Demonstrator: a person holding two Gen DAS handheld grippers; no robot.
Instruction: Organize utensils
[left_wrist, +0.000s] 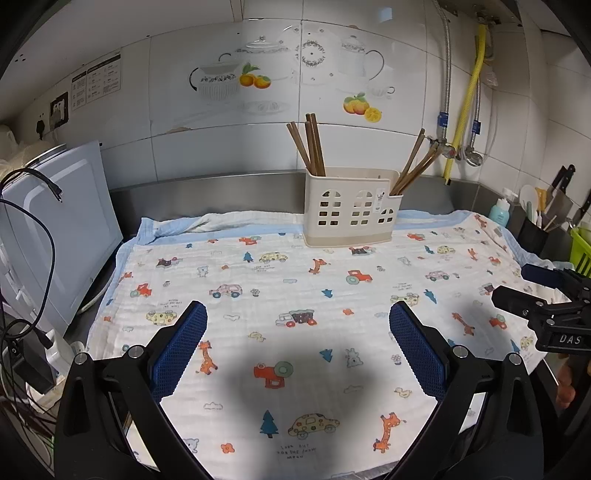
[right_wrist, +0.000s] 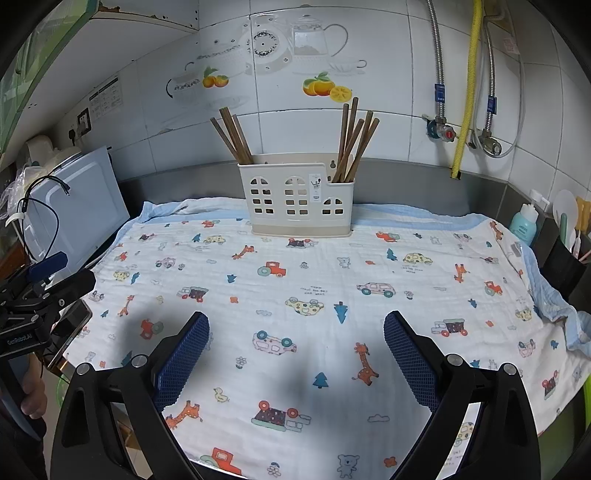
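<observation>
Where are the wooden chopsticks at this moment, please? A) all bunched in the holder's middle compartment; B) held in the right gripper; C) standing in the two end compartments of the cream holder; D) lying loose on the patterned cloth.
C: the chopsticks stand in two bunches, one at the left end and one at the right end of the cream holder; both grippers, left and right, are open and empty.
</observation>
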